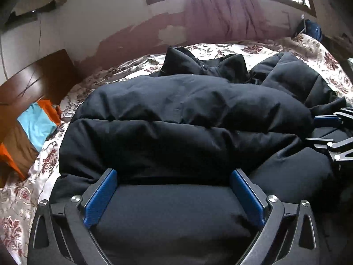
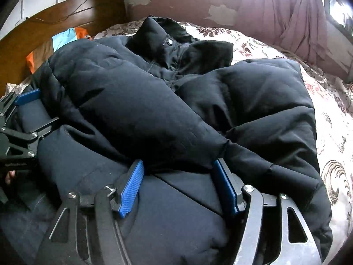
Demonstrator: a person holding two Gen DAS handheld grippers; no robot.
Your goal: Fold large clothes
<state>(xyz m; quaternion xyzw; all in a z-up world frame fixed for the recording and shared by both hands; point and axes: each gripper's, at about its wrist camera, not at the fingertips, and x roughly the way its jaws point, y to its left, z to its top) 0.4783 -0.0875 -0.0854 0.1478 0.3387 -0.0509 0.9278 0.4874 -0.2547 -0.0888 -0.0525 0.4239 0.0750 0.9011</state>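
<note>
Your left gripper (image 1: 174, 195) and right gripper (image 2: 179, 187) both sit spread wide over the near hem of the dark puffer jacket (image 1: 187, 114), pads not pinching anything. Ahead of both, the jacket lies bunched on the floral bedspread (image 1: 242, 49). The sleeve (image 2: 154, 119) lies crossed over the body, probably so it stays tucked for the next fold.

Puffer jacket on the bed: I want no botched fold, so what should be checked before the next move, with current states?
1. Left tongs open, straddling a padded panel: ok.
2. Right tongs open over the puffer jacket: ok.
3. Sleeve folded across the body: ok.
4. Collar flat: not ok, bunched.
5. Jacket fully on the floral bedspread: cannot tell, the near edge is hidden.
</note>
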